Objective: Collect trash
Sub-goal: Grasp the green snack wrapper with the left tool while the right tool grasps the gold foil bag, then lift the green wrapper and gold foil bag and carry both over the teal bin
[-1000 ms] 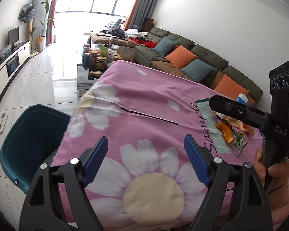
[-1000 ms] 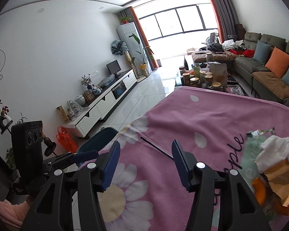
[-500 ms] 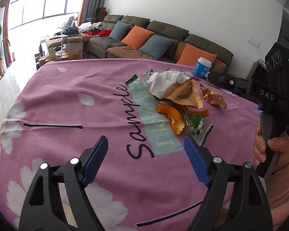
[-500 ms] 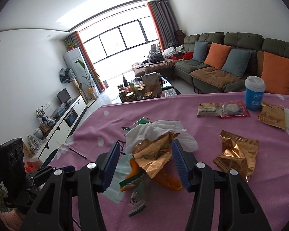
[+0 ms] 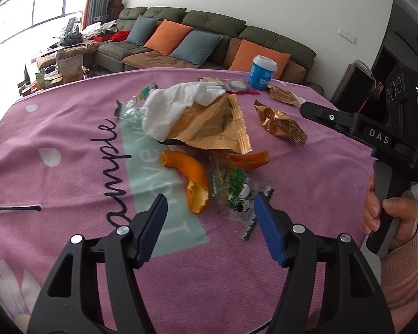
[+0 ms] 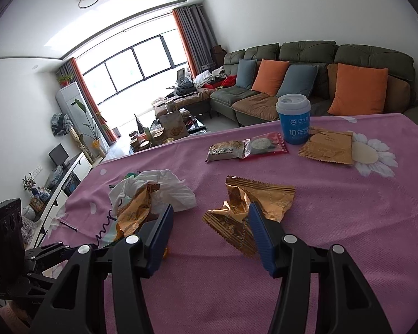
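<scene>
- Trash [image 5: 206, 128] lies heaped mid-table: tissue, foil wrappers, orange peel [image 5: 193, 178].
- We judge it light, crinkly; pinch a wrapper edge.
- Left gripper [image 5: 209, 217] and right gripper [image 6: 209, 232] gape wide, holding nothing.

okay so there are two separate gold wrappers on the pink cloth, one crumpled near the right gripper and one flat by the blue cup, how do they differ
The crumpled gold wrapper is torn open, creased and shiny; the flat gold wrapper looks smooth, matte and sealed. The crumpled one lies just ahead of the open right gripper; the flat one sits farther back beside the blue cup. Both are gold foil with zigzag edges, resting on the pink cloth.
</scene>
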`<state>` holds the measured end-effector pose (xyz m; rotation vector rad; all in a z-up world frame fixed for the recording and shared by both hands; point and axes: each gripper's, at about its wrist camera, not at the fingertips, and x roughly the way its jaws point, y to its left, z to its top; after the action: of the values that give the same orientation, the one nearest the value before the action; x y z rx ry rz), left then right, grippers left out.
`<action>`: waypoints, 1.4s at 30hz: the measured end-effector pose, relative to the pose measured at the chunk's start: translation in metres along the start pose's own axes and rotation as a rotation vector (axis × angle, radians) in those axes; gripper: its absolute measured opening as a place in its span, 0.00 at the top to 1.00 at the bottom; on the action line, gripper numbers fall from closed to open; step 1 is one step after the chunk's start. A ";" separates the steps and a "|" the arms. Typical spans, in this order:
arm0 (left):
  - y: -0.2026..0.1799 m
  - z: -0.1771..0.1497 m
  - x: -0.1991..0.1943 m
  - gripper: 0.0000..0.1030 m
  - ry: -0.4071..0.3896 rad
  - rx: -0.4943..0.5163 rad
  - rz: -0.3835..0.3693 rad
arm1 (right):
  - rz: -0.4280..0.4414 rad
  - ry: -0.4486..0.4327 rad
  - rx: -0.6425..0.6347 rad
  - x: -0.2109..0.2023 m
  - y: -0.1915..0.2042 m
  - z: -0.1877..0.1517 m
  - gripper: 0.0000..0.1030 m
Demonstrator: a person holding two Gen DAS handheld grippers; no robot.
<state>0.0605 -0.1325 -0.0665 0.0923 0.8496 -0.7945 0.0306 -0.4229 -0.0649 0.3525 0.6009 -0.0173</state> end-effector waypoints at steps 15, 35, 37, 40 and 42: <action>-0.018 0.000 0.032 0.51 0.060 -0.006 -0.037 | -0.082 0.116 -0.030 0.039 -0.012 0.004 0.41; -0.011 -0.008 0.016 0.84 0.032 -0.011 -0.022 | -0.031 0.088 -0.006 0.021 -0.010 0.001 0.80; -0.010 -0.009 0.010 0.84 0.020 -0.009 -0.016 | -0.019 0.072 -0.010 0.016 -0.006 0.001 0.80; -0.010 -0.010 0.001 0.84 0.004 -0.005 -0.016 | -0.001 0.060 -0.018 0.011 0.001 0.001 0.80; -0.010 -0.013 -0.006 0.84 -0.003 -0.001 -0.019 | 0.015 0.054 -0.023 0.008 0.006 0.001 0.80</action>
<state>0.0430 -0.1316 -0.0684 0.0827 0.8487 -0.8118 0.0386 -0.4169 -0.0667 0.3362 0.6512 0.0137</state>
